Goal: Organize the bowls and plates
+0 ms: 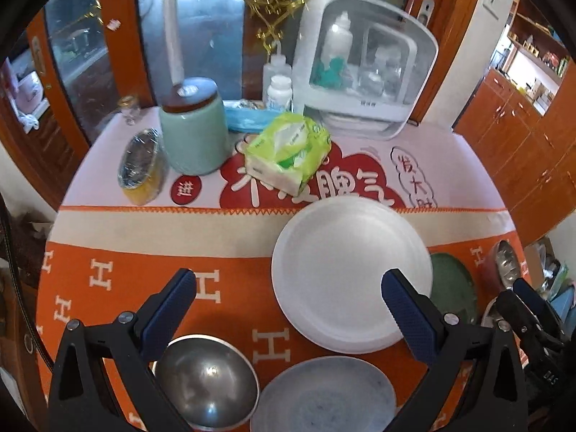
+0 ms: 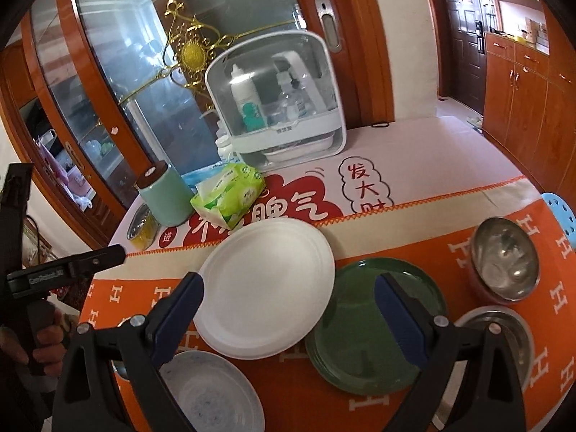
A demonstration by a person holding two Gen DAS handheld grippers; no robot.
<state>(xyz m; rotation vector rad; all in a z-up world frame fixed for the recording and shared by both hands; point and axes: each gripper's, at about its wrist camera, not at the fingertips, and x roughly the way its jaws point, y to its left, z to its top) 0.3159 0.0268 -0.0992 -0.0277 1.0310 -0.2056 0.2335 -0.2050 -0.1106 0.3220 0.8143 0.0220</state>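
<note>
Both grippers, left [image 1: 288, 288] and right [image 2: 288, 288], hang with jaws apart, empty, above the counter [image 2: 396, 223]. White plate [image 2: 266, 288] lies centrally beside green plate [image 2: 360, 324]; I should grip rims squarely.

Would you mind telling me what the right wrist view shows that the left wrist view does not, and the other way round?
Only the right wrist view shows the green plate whole, both steel bowls on the right, and a hand holding the left tool. Only the left wrist view shows the steel bowl near the left tool and a small glass jar. Both share the white plate, the speckled plate, the tissue pack and the mint canister. Both tools, including the right tool, are open and hold nothing.
</note>
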